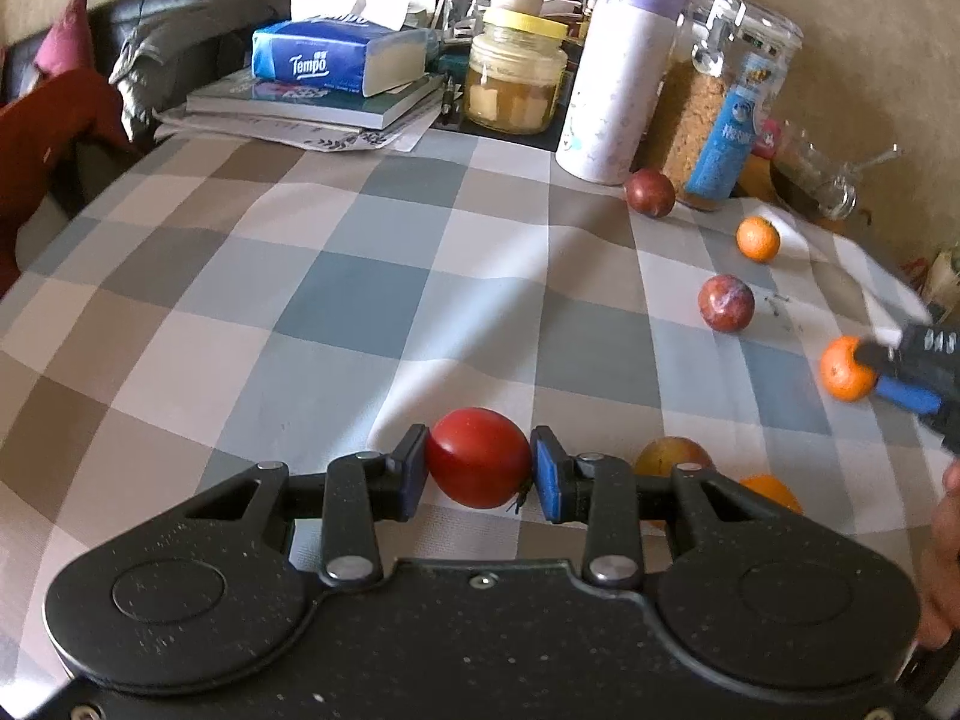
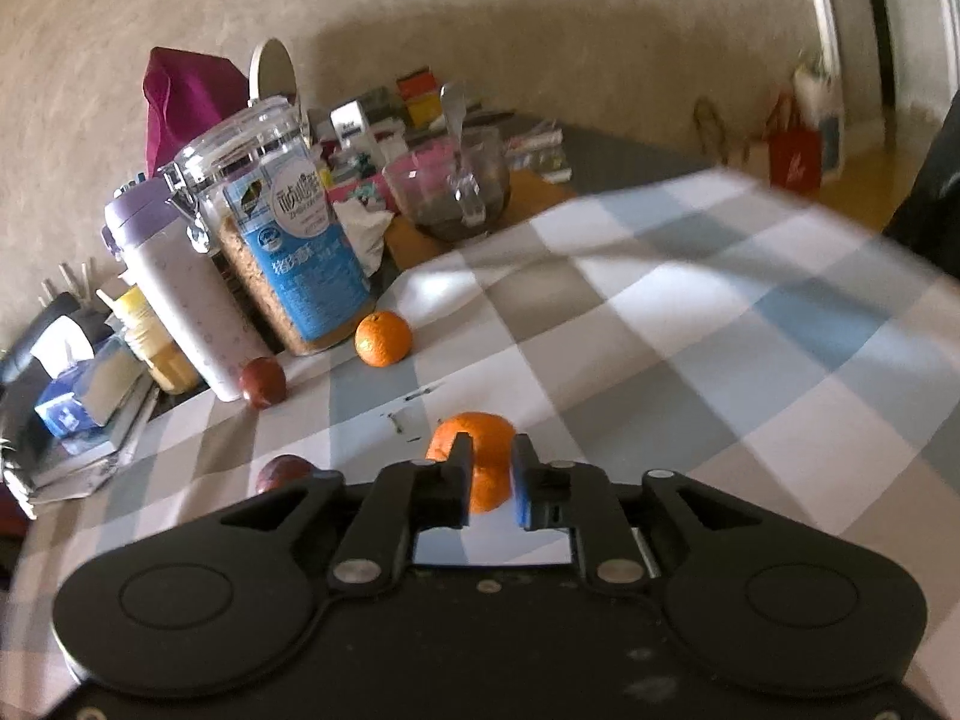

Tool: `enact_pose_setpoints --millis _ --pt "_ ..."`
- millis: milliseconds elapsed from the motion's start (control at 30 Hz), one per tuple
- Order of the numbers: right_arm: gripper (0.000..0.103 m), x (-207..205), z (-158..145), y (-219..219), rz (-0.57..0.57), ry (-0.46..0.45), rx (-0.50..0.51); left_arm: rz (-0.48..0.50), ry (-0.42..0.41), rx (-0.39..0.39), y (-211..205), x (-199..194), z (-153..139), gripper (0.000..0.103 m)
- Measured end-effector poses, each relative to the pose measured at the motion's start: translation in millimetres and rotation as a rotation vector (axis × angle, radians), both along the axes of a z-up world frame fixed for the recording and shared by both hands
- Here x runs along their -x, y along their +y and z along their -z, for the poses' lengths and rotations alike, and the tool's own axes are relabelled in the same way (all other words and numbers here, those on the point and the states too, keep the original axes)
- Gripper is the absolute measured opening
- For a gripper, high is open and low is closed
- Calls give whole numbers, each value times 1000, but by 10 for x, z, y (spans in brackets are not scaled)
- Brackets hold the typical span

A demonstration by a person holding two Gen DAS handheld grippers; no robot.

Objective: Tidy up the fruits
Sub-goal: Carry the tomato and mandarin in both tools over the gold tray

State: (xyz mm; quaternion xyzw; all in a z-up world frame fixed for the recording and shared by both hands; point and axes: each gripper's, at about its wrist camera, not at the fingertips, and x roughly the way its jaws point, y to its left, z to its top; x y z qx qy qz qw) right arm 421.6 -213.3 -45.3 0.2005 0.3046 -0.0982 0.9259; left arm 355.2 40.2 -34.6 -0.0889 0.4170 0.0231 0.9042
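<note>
Left wrist view: left gripper clamping red tomato at lower centre of frame, pads pressing both its sides, over checkered tablecloth. Right gripper squeezing orange mandarin at centre of right wrist view. Two dark plums and second mandarin lying at right, near cereal jar.

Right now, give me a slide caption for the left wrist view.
Left gripper clamps a red tomato over the checked tablecloth, plums and oranges scattered beyond.
</note>
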Motion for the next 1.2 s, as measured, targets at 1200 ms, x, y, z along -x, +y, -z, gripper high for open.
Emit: enact_pose_setpoints --millis 1200 --pt "40 440 -282 20 -70 16 -31 31 -66 -108 -130 92 -88 45"
